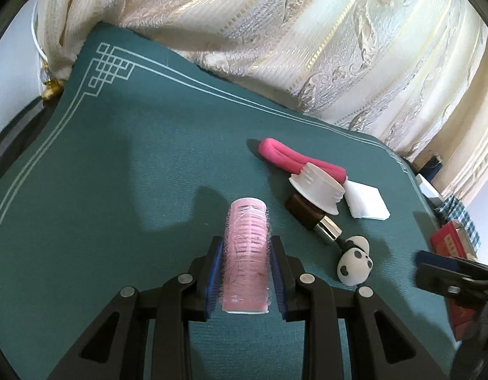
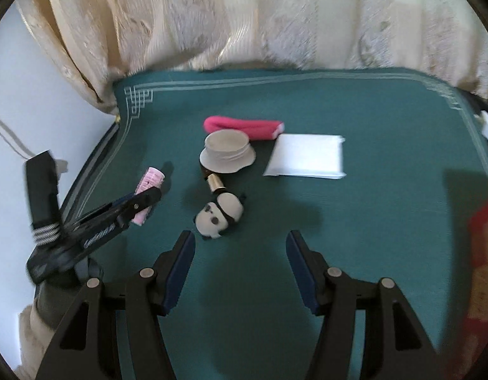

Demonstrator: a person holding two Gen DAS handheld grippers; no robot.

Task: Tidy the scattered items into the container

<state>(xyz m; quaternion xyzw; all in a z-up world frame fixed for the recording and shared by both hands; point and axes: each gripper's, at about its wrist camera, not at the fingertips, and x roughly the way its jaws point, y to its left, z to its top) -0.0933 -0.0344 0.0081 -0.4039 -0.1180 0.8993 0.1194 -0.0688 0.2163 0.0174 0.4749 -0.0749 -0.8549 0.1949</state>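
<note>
Two tools | left tool (image 1: 246,272) clamps pink hair roller (image 1: 246,253) | right tool (image 2: 240,269) parted, empty | red box (image 1: 456,247) cut off, blurred | brush (image 1: 320,218) half hidden under white lid (image 1: 318,188)

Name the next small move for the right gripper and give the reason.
Probably ease the right gripper forward and slightly left until the panda figure sits between its fingers. The jaws stand open and empty, and the panda lies just ahead of its left fingertip on the green mat. The left gripper is shut on the pink hair roller, so it is busy.
</note>
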